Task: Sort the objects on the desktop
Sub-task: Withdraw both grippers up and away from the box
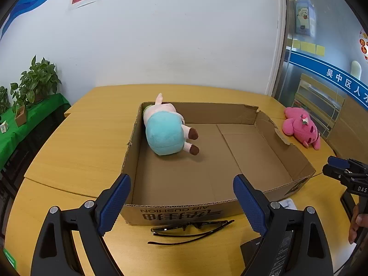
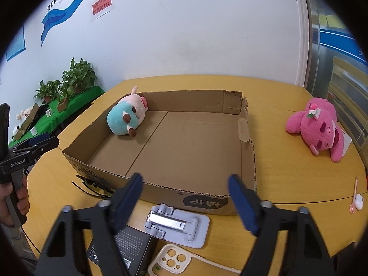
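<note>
Box: cardboard box (image 1: 264,147) open-topped on the wooden table (image 1: 76,151); one plush already inside.
Teal plush (image 1: 164,135): lies in the box's far-left corner, at 11 o'clock from the left gripper; soft and light, judged sorted.
Pink plush (image 2: 319,126): on the table outside the box, at 2 o'clock from the right gripper; soft, light, forgiving of a squeeze; best taken across the body.
Glasses (image 1: 191,228): dark frame, arms unfolded, just outside the near box wall at 6 o'clock of the box; thin, probably fragile and slippery; take at the bridge or front frame, gently.
Phone stand (image 2: 178,224): grey, folded flat, below the right fingers; stiff, low-lying; edges look the only purchase.
Phone case (image 2: 170,261): cream, at 6 o'clock; flexible, light.
Black box (image 2: 128,250): beside the stand; rigid.
Earbud case (image 2: 358,201): small, white, at 3 o'clock; smooth.
Left gripper (image 1: 181,204): jaws wide apart, nothing held.
Right gripper (image 2: 185,197): jaws parted, nothing between them.
</note>
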Demonstrator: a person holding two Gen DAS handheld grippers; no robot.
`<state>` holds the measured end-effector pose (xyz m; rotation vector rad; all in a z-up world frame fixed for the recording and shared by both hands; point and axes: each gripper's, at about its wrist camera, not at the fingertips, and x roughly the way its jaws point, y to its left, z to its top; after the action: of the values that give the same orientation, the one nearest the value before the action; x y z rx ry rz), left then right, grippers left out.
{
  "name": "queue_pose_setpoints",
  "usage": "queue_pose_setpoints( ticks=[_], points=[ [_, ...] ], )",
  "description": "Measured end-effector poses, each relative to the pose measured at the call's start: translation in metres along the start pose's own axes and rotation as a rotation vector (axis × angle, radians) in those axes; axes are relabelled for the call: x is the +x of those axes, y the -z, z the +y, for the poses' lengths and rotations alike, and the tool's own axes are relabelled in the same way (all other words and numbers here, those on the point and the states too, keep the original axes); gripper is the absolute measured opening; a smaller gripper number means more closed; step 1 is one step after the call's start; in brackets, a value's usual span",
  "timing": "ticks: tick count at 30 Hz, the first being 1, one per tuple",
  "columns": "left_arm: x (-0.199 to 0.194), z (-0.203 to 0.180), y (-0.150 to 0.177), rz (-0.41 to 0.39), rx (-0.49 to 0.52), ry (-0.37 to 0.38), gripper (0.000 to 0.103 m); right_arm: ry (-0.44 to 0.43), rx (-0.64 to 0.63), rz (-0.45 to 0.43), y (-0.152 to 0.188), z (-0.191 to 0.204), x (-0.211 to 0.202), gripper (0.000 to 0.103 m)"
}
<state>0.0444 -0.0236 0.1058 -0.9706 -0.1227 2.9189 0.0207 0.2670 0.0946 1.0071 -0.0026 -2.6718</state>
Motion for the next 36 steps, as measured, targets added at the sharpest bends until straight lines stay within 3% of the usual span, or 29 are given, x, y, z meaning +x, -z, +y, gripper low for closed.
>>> queue_pose_setpoints(
  ticks=[3, 10, 12, 16, 24, 30, 36],
  points=[
    [0.004, -0.001, -0.001, 0.004, -0.003, 0.011, 0.093, 0.002, 0.006, -0.003, 0.0, -0.002, 0.0, 0.054],
    [0.009, -0.004, -0.001, -0.001, 0.004, 0.039, 0.092, -0.01, 0.029, -0.003, 0.008, -0.005, -0.004, 0.054],
    [0.01, -0.008, -0.001, 0.0, 0.019, 0.055, 0.092, -0.024, 0.048, 0.001, 0.01, -0.009, -0.004, 0.058],
    [0.013, -0.016, 0.0, 0.009, 0.054, 0.074, 0.093, -0.004, 0.087, 0.018, 0.016, -0.017, -0.005, 0.078],
    [0.024, -0.016, -0.003, 0.042, 0.051, 0.096, 0.093, 0.014, 0.131, 0.024, 0.025, -0.022, -0.009, 0.078],
    [0.043, -0.024, -0.03, 0.057, 0.081, 0.128, 0.093, 0.017, 0.144, 0.028, 0.025, -0.023, -0.006, 0.078],
    [0.117, -0.034, -0.08, 0.156, 0.059, 0.155, 0.093, 0.0, 0.112, -0.002, 0.005, -0.017, 0.003, 0.078]
  ],
)
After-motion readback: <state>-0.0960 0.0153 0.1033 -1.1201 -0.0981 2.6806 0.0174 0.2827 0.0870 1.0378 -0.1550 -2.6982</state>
